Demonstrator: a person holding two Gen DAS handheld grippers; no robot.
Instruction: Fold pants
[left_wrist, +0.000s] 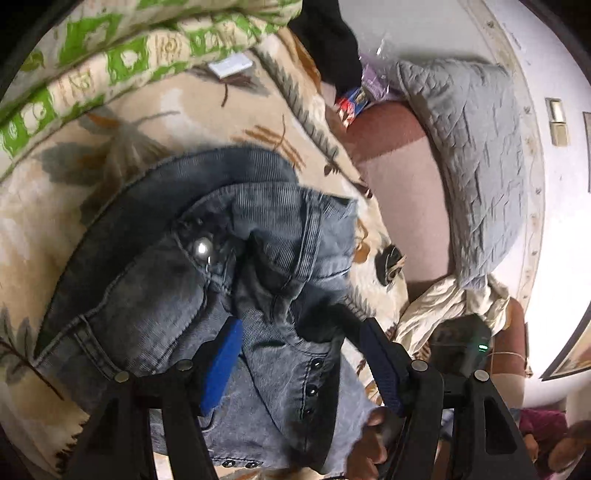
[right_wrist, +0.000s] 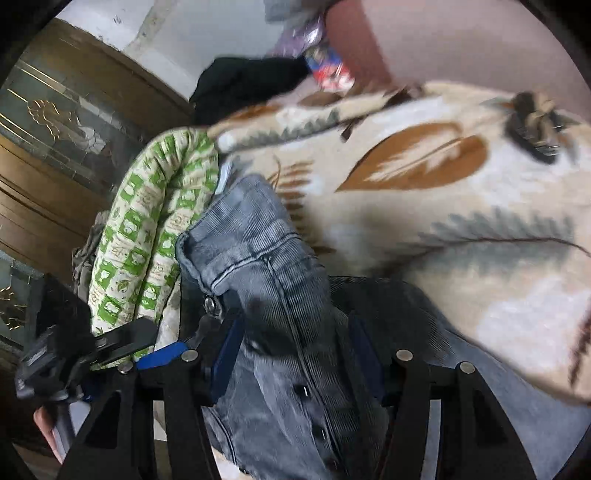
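Blue-grey jeans lie bunched on a cream leaf-patterned blanket, with the waistband, a metal button and a row of dark studs showing. My left gripper hangs just over the jeans, its blue pads wide apart and pressing on nothing. In the right wrist view the jeans run up between the pads of my right gripper, which also stands open above the cloth. The left gripper's body shows at the lower left there. A person's hand grips a handle near the bottom.
A green-and-cream quilt is rolled beside the jeans. A grey quilted pillow, a black garment and a dark hair clip lie on the bed. A wooden door with glass stands behind.
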